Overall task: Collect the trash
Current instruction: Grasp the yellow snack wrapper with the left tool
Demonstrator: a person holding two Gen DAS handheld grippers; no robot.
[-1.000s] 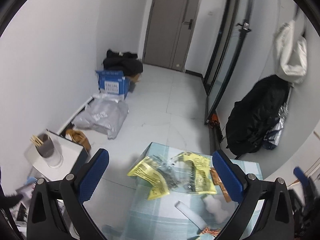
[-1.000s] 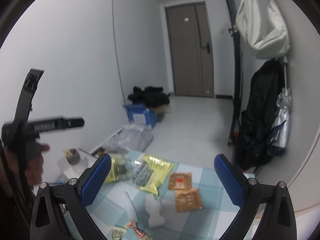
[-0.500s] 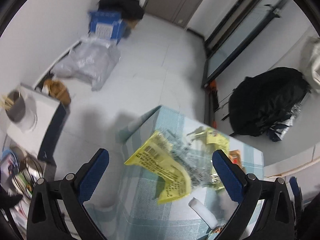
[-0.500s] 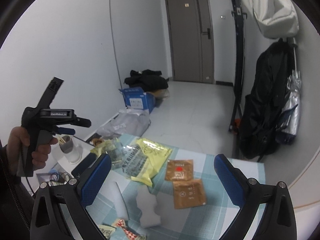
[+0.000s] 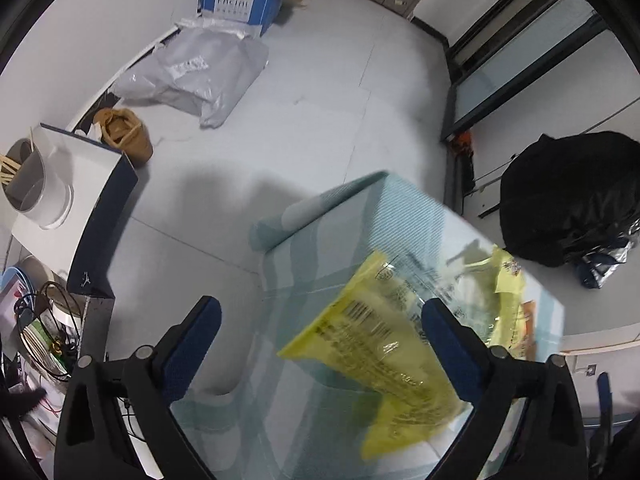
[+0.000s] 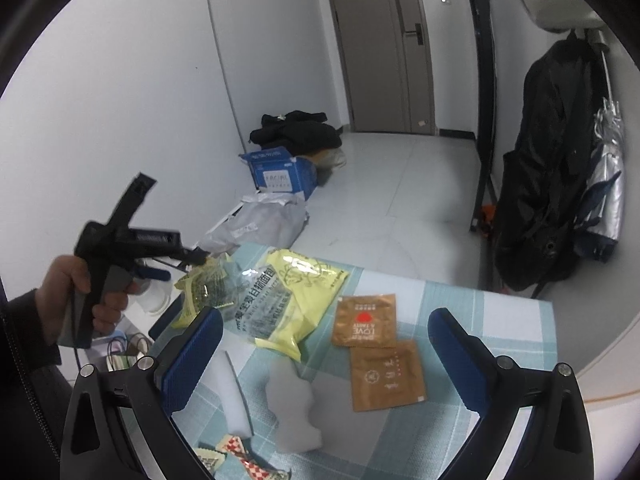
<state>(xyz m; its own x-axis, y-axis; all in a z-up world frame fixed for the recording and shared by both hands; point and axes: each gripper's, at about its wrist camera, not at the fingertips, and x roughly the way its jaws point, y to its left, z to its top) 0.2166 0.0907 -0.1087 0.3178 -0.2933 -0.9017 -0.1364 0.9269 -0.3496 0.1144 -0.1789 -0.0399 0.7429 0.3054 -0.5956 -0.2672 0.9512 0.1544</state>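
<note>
The left black two-finger gripper with blue ribbed pads (image 5: 320,332) points steeply downward, its jaws spread wide with nothing between them. In the right wrist view its black pistol-style body (image 6: 120,240) is gripped by the person's left hand (image 6: 76,300), fingers wrapped around the grey handle and a dark sleeve at the wrist; its tips seem to point away from that camera. The right black gripper with blue ribbed pads (image 6: 326,344) is held level and forward, jaws likewise wide apart and empty.

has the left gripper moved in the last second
Yes. In the right wrist view the left gripper has come forward and down from beside the wall to the yellow wrappers on the table.
</note>
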